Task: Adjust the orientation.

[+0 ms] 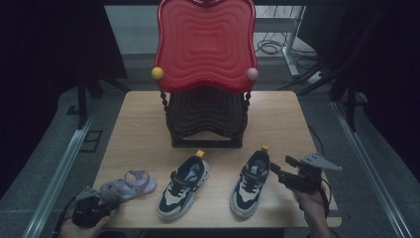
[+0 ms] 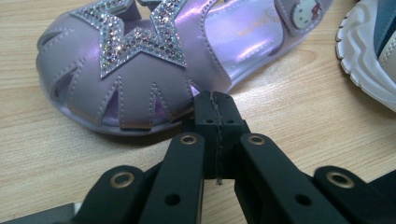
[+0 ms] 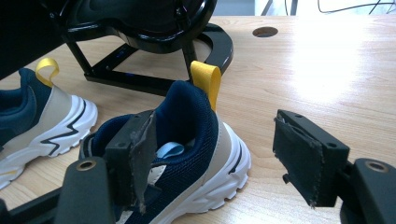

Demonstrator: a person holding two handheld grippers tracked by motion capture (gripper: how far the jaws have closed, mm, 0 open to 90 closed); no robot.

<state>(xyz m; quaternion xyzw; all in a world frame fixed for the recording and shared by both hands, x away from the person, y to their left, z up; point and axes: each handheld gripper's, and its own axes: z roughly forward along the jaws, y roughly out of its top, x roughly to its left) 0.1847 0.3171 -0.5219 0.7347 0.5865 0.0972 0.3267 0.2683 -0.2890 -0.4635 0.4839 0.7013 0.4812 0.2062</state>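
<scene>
While the person's two hands rest at the near edge of the bench (image 1: 148,119), the left hand-held gripper (image 1: 91,210) sits at about 7 o'clock on the bench, and its two black jaws are pressed tight together with nothing between them. In the left gripper view, the tips of the left hand-held gripper (image 2: 215,105) are just beside the toe of a purple sandal (image 2: 140,60) with a sparkly star on top. I cannot tell if they touch it. The purple sandal (image 1: 130,184) lies flat on the bench, just past that gripper. At about 4 o'clock, the right hand-held gripper (image 1: 282,171) has its jaws spread wide, and they hold nothing. In the right gripper view, one jaw is over the heel opening of the right sneaker (image 3: 187,154) and the other jaw is out past its side. The right sneaker (image 1: 250,183) is blue, white and tan with a yellow loop at the heel. The left sneaker (image 1: 183,187) looks the same and stands near 6 o'clock, between the sandal and the right sneaker. Farther back, at 12 o'clock, a black rack (image 1: 205,121) stands on the bench, with a big red wavy tray (image 1: 205,44) on top.
</scene>
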